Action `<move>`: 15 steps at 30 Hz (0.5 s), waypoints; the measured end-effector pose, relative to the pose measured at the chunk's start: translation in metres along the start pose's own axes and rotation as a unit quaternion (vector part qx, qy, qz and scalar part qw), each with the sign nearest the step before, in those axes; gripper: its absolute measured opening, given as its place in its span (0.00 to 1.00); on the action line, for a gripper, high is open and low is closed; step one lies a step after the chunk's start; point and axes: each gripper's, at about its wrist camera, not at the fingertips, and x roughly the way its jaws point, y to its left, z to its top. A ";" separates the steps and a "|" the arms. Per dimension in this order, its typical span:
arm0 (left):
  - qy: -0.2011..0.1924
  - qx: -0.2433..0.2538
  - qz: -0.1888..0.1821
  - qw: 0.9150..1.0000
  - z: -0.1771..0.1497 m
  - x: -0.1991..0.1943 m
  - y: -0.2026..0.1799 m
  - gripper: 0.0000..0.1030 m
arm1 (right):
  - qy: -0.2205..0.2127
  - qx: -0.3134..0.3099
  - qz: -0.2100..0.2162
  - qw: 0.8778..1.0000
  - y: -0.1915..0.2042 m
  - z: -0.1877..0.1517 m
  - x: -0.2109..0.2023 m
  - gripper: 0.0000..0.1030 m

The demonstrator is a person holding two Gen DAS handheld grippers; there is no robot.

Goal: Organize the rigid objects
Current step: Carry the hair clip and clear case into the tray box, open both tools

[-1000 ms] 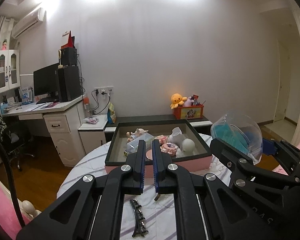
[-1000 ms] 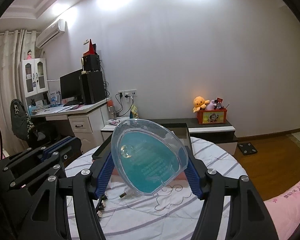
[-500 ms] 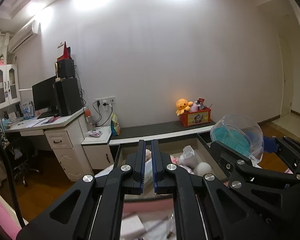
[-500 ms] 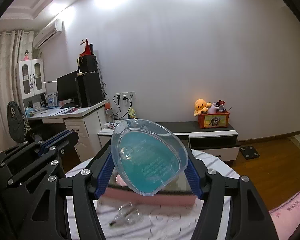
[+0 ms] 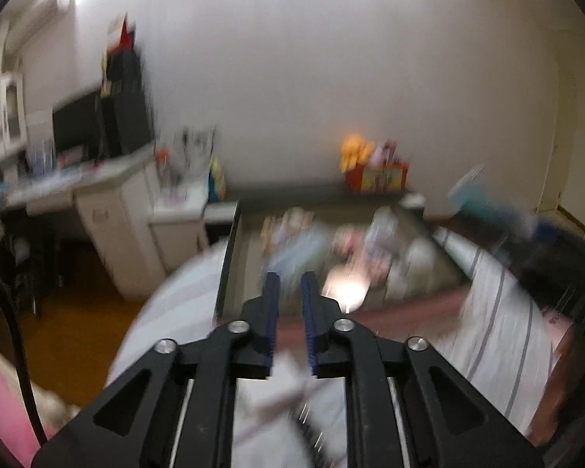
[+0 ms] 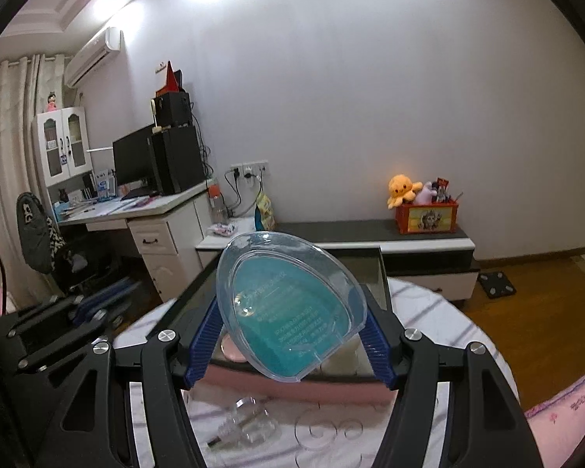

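My right gripper [image 6: 290,345] is shut on a clear plastic case with a teal insert [image 6: 290,310], held above the near edge of the pink box [image 6: 288,388]. The pink box with dark inner walls [image 5: 226,257] holds several small items and sits on the round table with a striped cloth [image 5: 499,335]. My left gripper [image 5: 290,280] is nearly closed and empty, its tips over the box's near left part; this view is blurred. It shows at the left of the right wrist view [image 6: 97,304]. The case shows blurred at the right [image 5: 475,195].
A clear plastic clip [image 6: 245,421] lies on the cloth in front of the box. A dark hair clip [image 5: 312,436] lies below my left gripper. A desk with a monitor [image 6: 136,163] stands at the left, a low cabinet with a toy box [image 6: 425,218] behind.
The left wrist view has tilted down and blurred, with the box and table back in sight. My right gripper has dropped slightly toward the box with the case still in it.
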 end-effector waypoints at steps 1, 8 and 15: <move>0.029 -0.012 0.001 1.000 -0.014 0.006 0.008 0.30 | 0.004 0.002 -0.002 1.000 -0.002 -0.003 -0.002 0.65; 0.147 -0.025 -0.017 0.989 -0.081 0.029 -0.009 0.56 | 0.028 0.018 0.000 0.999 -0.010 -0.020 -0.004 0.64; 0.156 0.002 0.009 0.988 -0.088 0.030 -0.029 0.17 | 0.026 0.016 -0.001 1.000 -0.009 -0.019 -0.014 0.64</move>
